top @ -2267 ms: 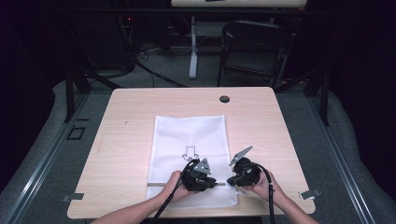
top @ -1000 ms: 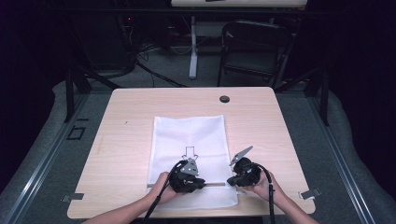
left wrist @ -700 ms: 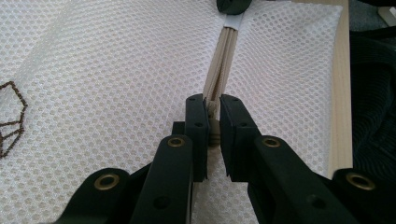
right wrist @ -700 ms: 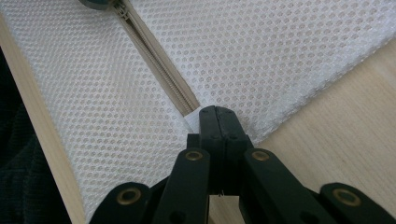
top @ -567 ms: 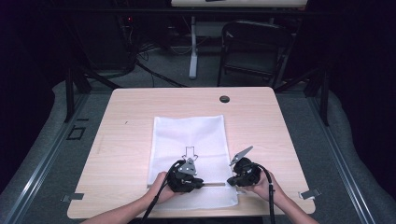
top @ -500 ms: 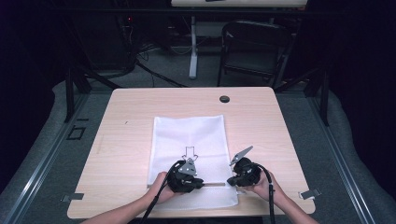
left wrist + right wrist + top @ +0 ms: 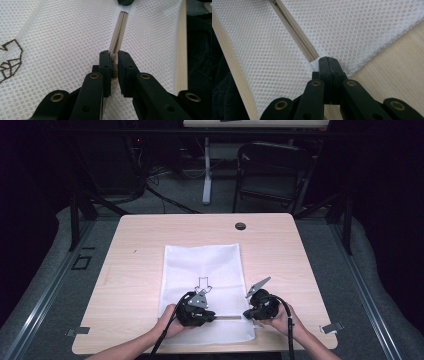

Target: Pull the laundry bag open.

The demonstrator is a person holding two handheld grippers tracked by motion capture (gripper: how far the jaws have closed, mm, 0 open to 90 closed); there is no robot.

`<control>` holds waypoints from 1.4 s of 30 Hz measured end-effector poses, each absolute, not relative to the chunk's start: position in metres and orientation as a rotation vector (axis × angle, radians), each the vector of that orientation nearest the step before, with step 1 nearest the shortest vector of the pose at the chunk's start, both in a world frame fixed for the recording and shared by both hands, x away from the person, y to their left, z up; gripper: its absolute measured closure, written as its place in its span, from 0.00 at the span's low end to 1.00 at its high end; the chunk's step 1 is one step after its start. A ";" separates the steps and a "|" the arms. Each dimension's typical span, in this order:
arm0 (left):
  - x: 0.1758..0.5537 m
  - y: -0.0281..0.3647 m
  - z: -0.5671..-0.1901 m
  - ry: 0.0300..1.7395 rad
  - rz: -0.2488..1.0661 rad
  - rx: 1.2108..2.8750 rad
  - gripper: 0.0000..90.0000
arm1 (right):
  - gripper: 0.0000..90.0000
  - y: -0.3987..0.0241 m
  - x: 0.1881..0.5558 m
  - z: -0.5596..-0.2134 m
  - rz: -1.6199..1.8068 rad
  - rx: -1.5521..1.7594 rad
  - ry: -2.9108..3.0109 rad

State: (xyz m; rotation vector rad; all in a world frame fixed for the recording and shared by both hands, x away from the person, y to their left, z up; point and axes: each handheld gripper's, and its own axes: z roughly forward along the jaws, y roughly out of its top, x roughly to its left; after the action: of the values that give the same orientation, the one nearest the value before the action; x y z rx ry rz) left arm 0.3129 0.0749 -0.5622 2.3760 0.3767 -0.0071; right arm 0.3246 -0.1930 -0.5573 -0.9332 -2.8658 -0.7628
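A white mesh zippered bag [image 7: 202,277] lies flat in the middle of the light wooden desk [image 7: 130,250], its beige zipper [image 7: 119,32] running along the near edge; the left tool [image 7: 113,65] is clenched on the zipper's small beige slider [image 7: 114,67]; the right tool [image 7: 328,64], at the zipper's right end, is clamped tight on the white fabric tab [image 7: 315,64] there, near the bag's right corner.
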 end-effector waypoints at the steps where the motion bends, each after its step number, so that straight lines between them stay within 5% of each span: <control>1: 0.312 0.075 -0.562 0.377 0.002 2.375 0.92 | 1.00 -0.193 0.325 -0.557 -0.763 -0.933 -2.866; 42: 0.314 0.126 -0.563 0.468 -0.009 2.394 0.92 | 1.00 -0.193 0.325 -0.557 -0.755 -0.942 -2.859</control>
State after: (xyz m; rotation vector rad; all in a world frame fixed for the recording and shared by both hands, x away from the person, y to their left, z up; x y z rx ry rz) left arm 0.3136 0.1264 -0.5626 2.3940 0.4679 -0.0091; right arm 0.3246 -0.1929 -0.5569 -0.9424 -2.8594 -0.7545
